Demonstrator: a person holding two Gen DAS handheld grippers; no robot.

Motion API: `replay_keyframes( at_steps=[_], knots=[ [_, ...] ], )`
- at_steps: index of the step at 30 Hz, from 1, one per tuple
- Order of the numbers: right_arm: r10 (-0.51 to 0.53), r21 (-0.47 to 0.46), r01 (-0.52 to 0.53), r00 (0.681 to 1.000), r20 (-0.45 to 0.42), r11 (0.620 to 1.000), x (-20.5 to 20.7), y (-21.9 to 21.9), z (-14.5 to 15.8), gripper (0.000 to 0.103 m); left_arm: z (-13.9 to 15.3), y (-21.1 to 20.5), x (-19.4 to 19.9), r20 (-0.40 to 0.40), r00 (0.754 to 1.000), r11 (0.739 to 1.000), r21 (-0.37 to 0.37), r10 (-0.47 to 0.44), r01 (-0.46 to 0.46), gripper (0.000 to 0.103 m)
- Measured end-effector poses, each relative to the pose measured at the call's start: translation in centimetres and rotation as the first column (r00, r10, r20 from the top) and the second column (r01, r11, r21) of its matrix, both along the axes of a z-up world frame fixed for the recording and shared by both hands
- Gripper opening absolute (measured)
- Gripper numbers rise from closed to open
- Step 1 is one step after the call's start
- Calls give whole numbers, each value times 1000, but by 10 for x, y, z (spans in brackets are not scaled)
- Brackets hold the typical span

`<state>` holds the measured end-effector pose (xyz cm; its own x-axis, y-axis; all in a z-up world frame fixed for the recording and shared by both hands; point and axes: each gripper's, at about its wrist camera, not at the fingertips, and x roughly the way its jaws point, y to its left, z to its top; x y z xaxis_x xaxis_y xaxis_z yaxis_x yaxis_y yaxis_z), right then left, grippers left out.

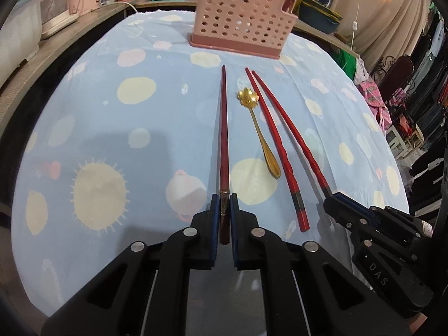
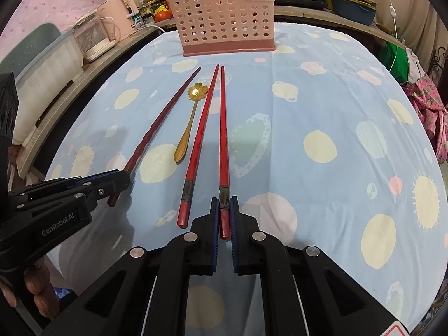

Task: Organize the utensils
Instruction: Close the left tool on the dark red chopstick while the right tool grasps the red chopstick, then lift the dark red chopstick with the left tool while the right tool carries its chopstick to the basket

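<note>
- Left tongs (image 1: 224,201) pinch the dark red chopstick (image 1: 223,128) by its thick end.
- Right tongs (image 2: 224,204) pinch the outer bright red chopstick (image 2: 223,128).
- Gold spoon (image 1: 259,128) and a third chopstick (image 1: 275,148) lie on the bench (image 1: 112,128), before the pink holder (image 1: 238,19).

Spoon (image 1: 257,128) between chopsticks (image 1: 224,145), before holder (image 1: 240,19) (upright)

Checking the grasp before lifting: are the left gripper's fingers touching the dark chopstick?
Touching. In the left wrist view the left gripper is shut on the dark chopstick; both blue fingers press its decorated end, no gap.
</note>
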<state>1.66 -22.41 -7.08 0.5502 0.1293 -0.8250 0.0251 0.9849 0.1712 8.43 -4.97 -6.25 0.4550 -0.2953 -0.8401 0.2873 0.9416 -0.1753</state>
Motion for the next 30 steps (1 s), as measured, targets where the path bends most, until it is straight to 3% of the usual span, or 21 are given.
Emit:
replay_keyframes(
  at_steps=[15,30],
  knots=[
    [-74,47,65,977,202,997,9,-35,87,7,74,18,17,134,989,995,-90,60,-48,7],
    [-115,92,89,935,335,992,45,-58,143,7,138,25,64,283,951,987,-137,125,-89,7]
  ],
)
